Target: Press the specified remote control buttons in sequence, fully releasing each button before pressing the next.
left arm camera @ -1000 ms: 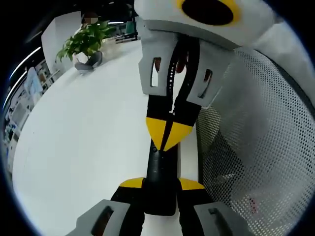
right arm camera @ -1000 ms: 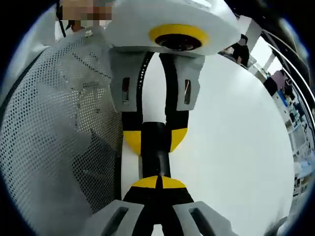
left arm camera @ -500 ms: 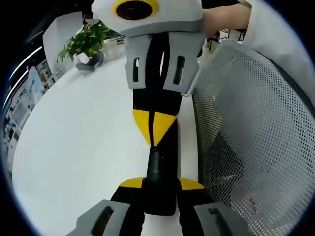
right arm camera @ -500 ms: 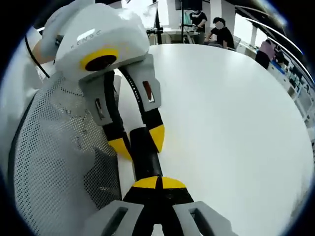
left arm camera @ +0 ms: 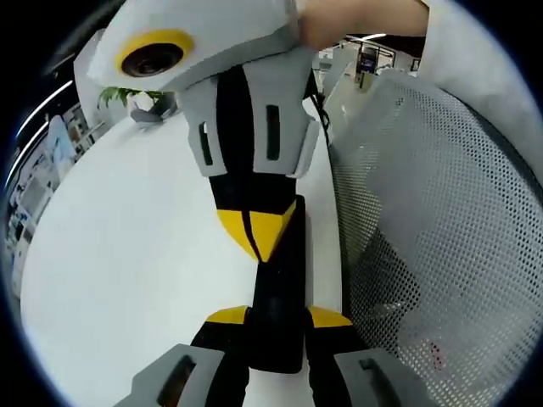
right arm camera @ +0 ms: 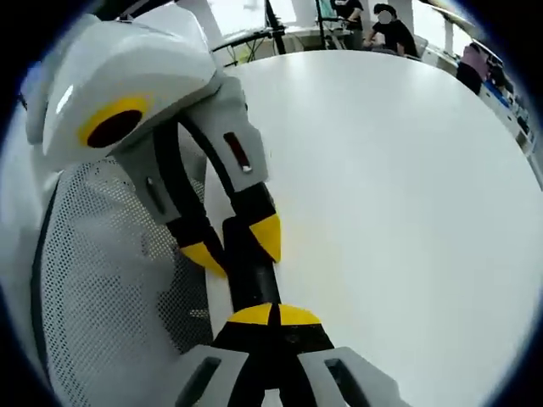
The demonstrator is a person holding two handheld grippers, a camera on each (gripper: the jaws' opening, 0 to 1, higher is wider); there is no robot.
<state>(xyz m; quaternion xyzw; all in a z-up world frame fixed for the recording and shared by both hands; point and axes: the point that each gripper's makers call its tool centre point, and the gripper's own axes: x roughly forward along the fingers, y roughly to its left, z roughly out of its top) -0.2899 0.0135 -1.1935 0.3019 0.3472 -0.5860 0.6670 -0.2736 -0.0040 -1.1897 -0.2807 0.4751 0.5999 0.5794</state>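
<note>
A slim black remote [left arm camera: 287, 275] sticks forward from my left gripper [left arm camera: 278, 319], whose yellow-tipped jaws are shut on its sides. My right gripper [left arm camera: 257, 237] comes down from above, shut, with its yellow tips together against the remote's top face. In the right gripper view my right gripper [right arm camera: 271, 315] is shut at the bottom, tips on the remote [right arm camera: 251, 275]. Just beyond, my left gripper [right arm camera: 236, 246] clamps the remote from the upper left. The buttons are hidden.
A round white table [left arm camera: 127, 246] lies under the remote and spreads wide [right arm camera: 407, 186]. A grey mesh chair back [left arm camera: 441, 220] stands close beside the remote [right arm camera: 110, 288]. A potted plant [left arm camera: 127, 95] sits at the far edge. People [right arm camera: 392, 27] sit beyond the table.
My right gripper has swung and tilted over to the left in the left gripper view, with its shut tips staying on the remote. My left gripper keeps the same hold.
</note>
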